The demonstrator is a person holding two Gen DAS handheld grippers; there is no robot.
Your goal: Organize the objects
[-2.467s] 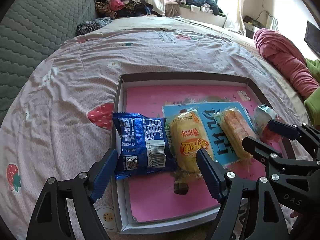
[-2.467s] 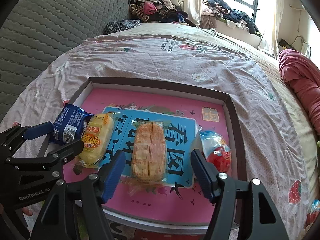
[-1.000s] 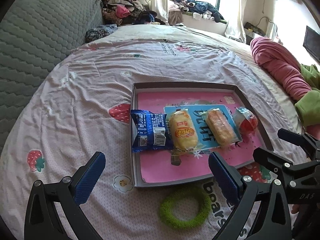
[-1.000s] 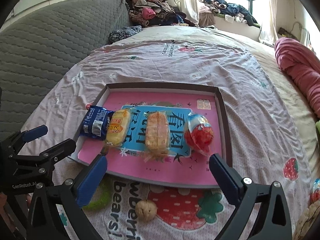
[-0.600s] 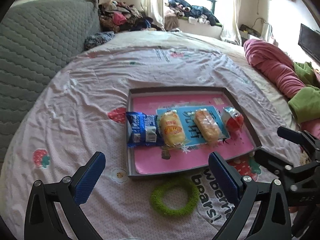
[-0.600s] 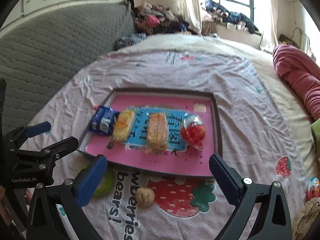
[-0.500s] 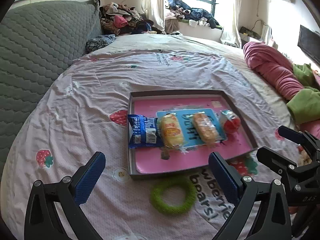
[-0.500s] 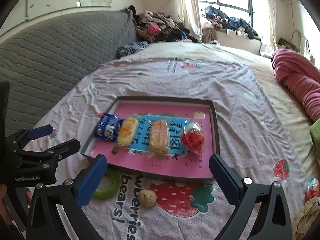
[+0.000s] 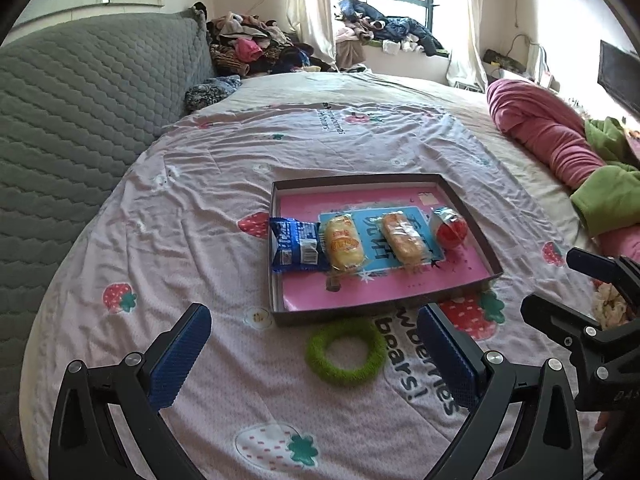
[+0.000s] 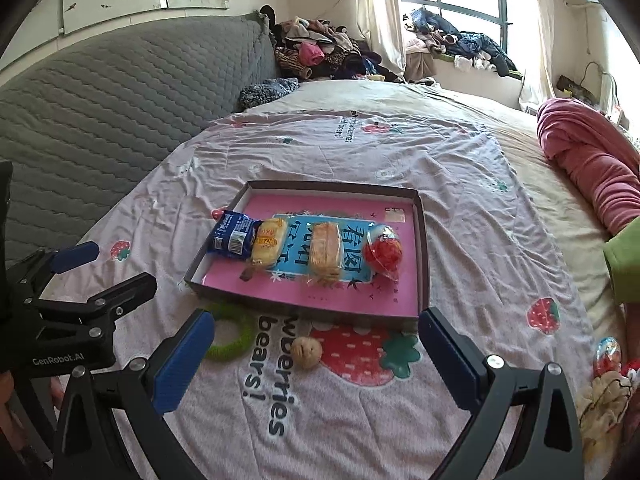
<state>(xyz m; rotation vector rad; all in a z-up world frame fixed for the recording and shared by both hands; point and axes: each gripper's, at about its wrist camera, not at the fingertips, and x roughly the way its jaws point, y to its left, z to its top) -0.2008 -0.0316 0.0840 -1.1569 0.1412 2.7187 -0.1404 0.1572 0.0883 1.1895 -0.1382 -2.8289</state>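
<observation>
A shallow box lid with a pink inside (image 9: 384, 296) (image 10: 320, 300) lies on the bed. In it, in a row, lie a blue snack packet (image 9: 294, 245) (image 10: 234, 234), a yellow cake packet (image 9: 343, 238) (image 10: 269, 244), an orange wafer packet (image 9: 403, 237) (image 10: 325, 250) and a red sweet in clear wrap (image 9: 450, 229) (image 10: 383, 254). My left gripper (image 9: 316, 364) is open and empty, well short of the box. My right gripper (image 10: 314, 364) is open and empty, also short of the box.
A green fuzzy ring (image 9: 346, 350) (image 10: 228, 336) and a small tan ball (image 10: 306, 353) lie on the strawberry sheet in front of the box. A wrapped sweet (image 10: 607, 356) lies at the right. A pink blanket (image 9: 544, 136), a green cloth (image 9: 608, 192) and a grey headboard (image 9: 72, 120) border the bed.
Both grippers have pulled back and up from the box and opened wider. The four snacks stay in their row in the box.
</observation>
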